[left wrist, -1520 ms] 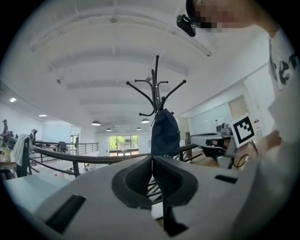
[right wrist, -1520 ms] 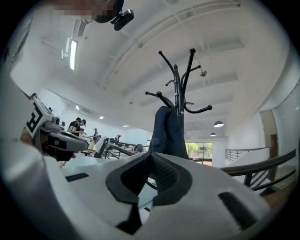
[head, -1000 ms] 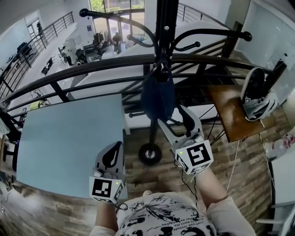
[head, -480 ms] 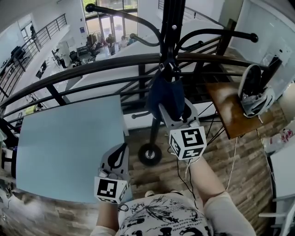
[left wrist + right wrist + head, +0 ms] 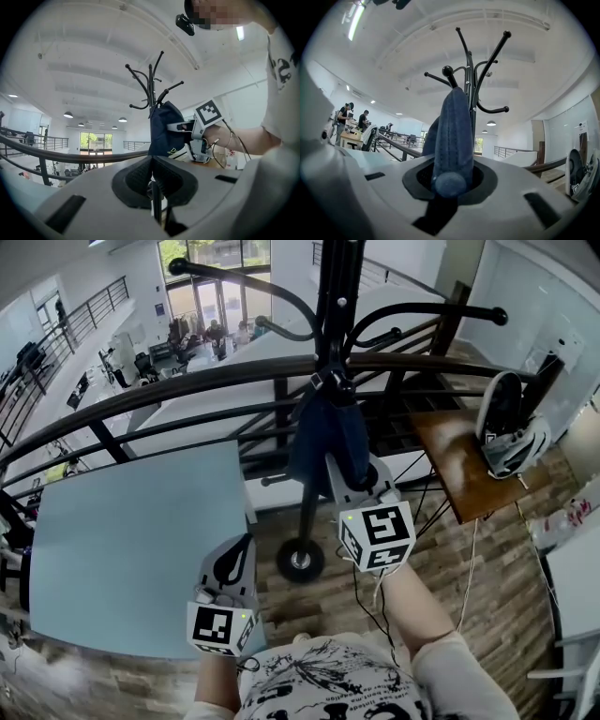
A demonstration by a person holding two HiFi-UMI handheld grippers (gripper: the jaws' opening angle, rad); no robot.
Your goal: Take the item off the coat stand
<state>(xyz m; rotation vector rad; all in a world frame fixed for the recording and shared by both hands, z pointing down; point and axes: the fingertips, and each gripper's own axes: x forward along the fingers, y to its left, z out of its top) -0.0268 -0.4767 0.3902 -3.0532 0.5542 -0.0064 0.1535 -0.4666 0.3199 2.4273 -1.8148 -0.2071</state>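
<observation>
On the coat stand, my right tool is closing on the hanging blue cloth item, and I am risking snagging it by pulling sideways.

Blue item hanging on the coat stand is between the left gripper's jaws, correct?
No: the blue item hanging on the coat stand is between the right gripper's closing jaws, as the right gripper view shows.

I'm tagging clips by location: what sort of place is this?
Probably an open-plan office, seen from a mezzanine: a black railing overlooks desks with people below, and a coat stand stands beside a light blue table.
</observation>
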